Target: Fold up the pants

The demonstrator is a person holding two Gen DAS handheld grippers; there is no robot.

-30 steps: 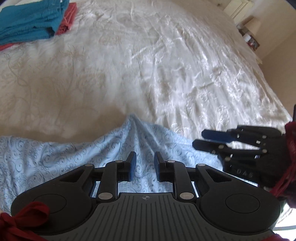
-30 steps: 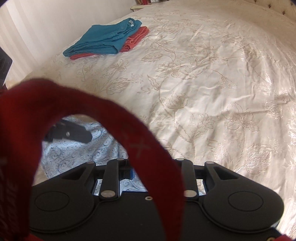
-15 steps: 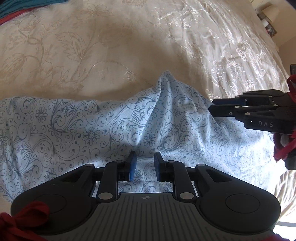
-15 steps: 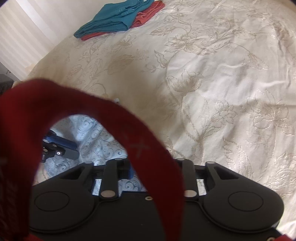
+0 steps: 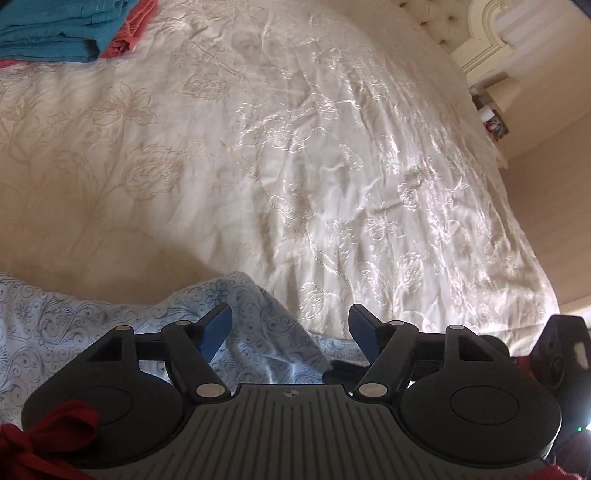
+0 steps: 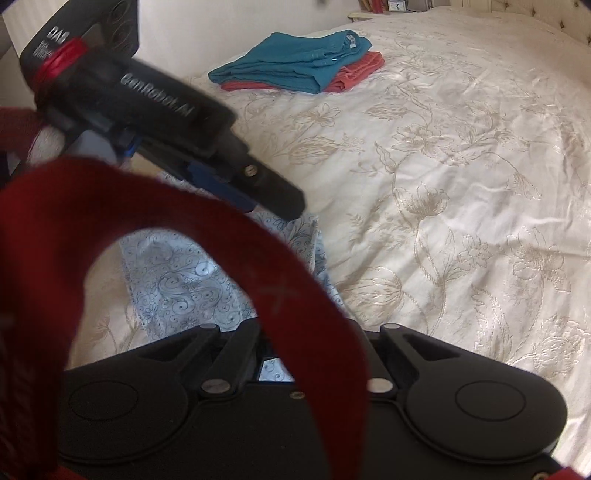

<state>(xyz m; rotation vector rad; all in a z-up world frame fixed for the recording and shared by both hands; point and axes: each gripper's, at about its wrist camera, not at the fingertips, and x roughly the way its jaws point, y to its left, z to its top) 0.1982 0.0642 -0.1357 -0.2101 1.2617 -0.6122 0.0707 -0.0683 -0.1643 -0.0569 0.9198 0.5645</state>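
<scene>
Left wrist view: pants (image 5: 255,332), pale blue cotton-like cloth printed with dark scrolls and small flowers, lying rumpled at the near edge of the bed, a raised fold peaking between the fingers of the left gripper (image 5: 290,328). Left gripper: jaws have just been opening and now stand spread wide, blue pads clear of the cloth on both sides, nothing pinched. Right gripper (image 6: 273,354): jaws have just been closing; fingers drawn together over the printed cloth, the tips hidden behind a red strap (image 6: 221,236), so a pinch on the pants cannot be confirmed.

Bedspread (image 5: 295,166): cream satin-like cover, embroidered with large flowers and leaves, lightly creased, glossy where light falls; broad bare stretch beyond the pants, running to the far side.

Folded stack (image 6: 299,62): teal garment on top of a coral-red one, flat, near the far left corner, well apart from the pants.

Headboard (image 5: 436,22): tufted, pale, at far right.
</scene>
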